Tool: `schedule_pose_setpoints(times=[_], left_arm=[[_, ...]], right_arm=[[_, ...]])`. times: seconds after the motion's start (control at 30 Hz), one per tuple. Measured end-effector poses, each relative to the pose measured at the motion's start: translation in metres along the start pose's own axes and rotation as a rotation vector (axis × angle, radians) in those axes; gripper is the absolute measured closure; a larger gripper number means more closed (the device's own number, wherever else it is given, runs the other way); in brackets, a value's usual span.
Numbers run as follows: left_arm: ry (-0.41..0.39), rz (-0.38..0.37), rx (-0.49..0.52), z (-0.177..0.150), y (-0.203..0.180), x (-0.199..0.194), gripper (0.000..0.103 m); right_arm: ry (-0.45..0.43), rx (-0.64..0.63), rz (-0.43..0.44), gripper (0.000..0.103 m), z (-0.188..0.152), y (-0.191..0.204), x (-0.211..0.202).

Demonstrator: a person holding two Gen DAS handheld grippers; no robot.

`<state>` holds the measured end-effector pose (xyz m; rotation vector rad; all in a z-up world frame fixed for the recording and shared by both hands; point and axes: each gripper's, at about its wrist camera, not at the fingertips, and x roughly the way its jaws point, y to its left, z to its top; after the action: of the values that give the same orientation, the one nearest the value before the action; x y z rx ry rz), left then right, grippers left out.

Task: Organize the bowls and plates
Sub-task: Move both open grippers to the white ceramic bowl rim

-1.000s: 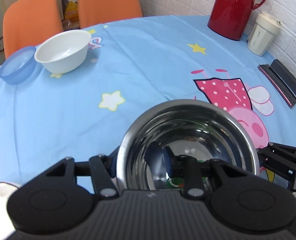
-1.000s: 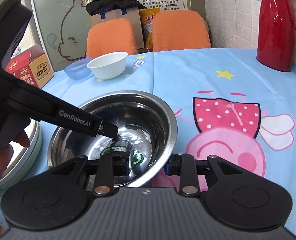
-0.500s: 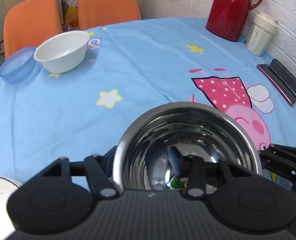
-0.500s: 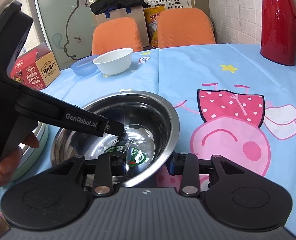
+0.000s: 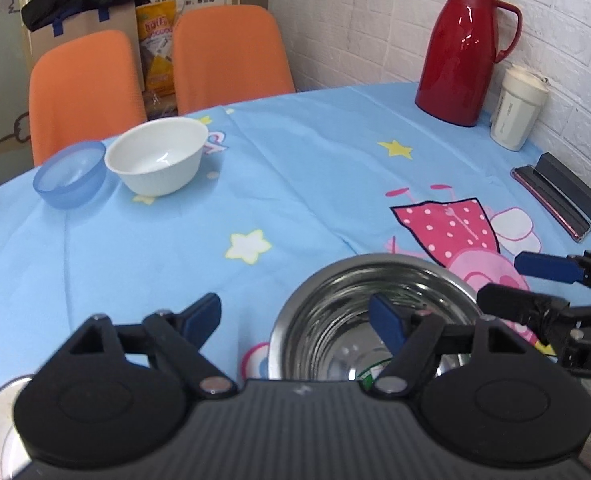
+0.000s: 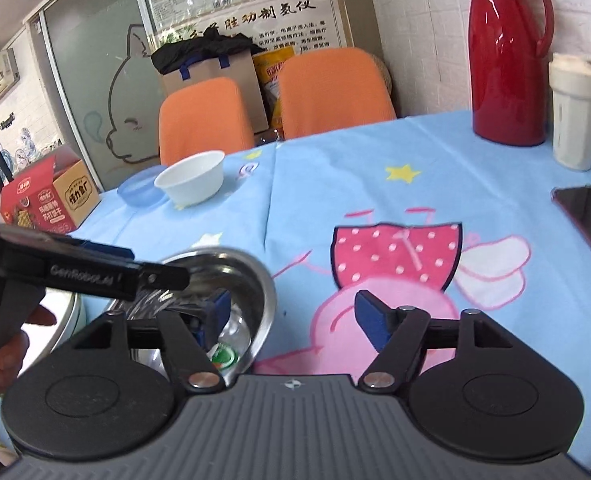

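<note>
Both hand-held grippers' jaws opening, free of steel bowl (image 5: 375,312), bowl's near rim hidden, green-rimmed dish (image 6: 69,322) mostly hidden

Your left gripper (image 5: 295,316) is opening, jaws straddling the near rim of the steel bowl (image 5: 375,304), pads clear of it. Right gripper (image 5: 535,284) enters at right, over the bowl's far edge. White bowl (image 5: 157,156) touches blue bowl (image 5: 70,174) far left.
</note>
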<state>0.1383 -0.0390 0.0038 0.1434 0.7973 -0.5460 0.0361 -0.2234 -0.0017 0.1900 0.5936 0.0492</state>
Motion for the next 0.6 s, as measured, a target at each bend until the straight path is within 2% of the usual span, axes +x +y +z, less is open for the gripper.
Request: schedule_pose_setpoints(times=[0.13,0.37,0.47,0.6], left_arm=[[-0.009,0.019,-0.009,-0.002,0.02,-0.011,0.027],[-0.018,0.129,-0.05,0.01,0.081,-0.022,0.027],[-0.049,0.164,-0.07,0.03,0.108,-0.024,0.027],[-0.112,0.17,-0.055,0.072,0.134,-0.014,0.026]], right_arm=[[-0.019,-0.033,0.013,0.0,0.018,0.002,0.005],[-0.049,-0.119,0.049,0.0,0.057,0.02,0.029],[-0.04,-0.159,0.087,0.0,0.074,0.034,0.048],[-0.007,-0.23,0.134,0.0,0.099,0.055,0.081]])
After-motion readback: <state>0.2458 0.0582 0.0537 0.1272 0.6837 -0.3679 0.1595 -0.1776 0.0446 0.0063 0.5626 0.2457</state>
